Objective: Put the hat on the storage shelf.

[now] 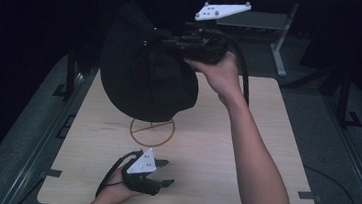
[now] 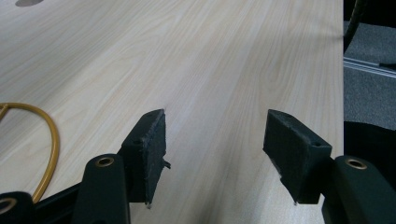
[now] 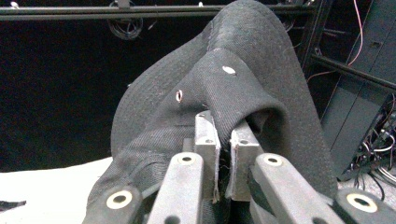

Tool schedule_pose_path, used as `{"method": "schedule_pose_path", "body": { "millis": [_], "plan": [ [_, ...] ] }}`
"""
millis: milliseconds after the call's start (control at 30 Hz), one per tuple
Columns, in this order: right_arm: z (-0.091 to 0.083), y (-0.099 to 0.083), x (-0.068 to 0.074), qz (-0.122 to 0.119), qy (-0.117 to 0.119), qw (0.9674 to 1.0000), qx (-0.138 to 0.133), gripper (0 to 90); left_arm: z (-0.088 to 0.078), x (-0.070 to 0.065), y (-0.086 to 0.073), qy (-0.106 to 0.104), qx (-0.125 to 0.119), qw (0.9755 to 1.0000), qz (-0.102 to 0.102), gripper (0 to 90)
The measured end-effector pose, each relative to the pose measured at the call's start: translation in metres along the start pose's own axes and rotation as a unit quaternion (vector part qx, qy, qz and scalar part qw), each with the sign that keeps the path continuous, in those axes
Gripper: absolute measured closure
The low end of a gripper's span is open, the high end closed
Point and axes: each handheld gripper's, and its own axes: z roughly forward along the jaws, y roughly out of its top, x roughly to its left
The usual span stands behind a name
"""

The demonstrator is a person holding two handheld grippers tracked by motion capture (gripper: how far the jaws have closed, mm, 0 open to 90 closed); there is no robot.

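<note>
High view: pale wood table (image 1: 264, 155), dark room; right gripper (image 1: 172, 43) jaws pinching black hat (image 1: 141, 73), left gripper (image 1: 164, 173) jaws spread

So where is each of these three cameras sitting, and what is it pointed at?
High view: above the person's side, looking down on the wooden table; both forearms, left claw and right claw show.
Left gripper view: on the left claw, facing bare tabletop; jaws apart.
Right gripper view: on the right claw, pinching a black hat.
Shared: hat, high and right views.
</note>
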Motion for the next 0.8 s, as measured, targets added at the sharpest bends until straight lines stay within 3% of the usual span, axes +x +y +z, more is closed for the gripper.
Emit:
{"method": "schedule_pose_path", "body": {
  "millis": [467,800],
  "plan": [
    [0.052,0.003,-0.010,0.018,0.000,0.9989,0.042,84.6,0.000,-0.003,0.002,-0.008,-0.005,1.0000,-0.002,38.4],
    [0.096,-0.004,-0.012,0.033,-0.009,0.9947,0.096,84.2,0.002,-0.005,0.003,-0.009,-0.003,0.9999,0.006,38.3]
  ]
}}
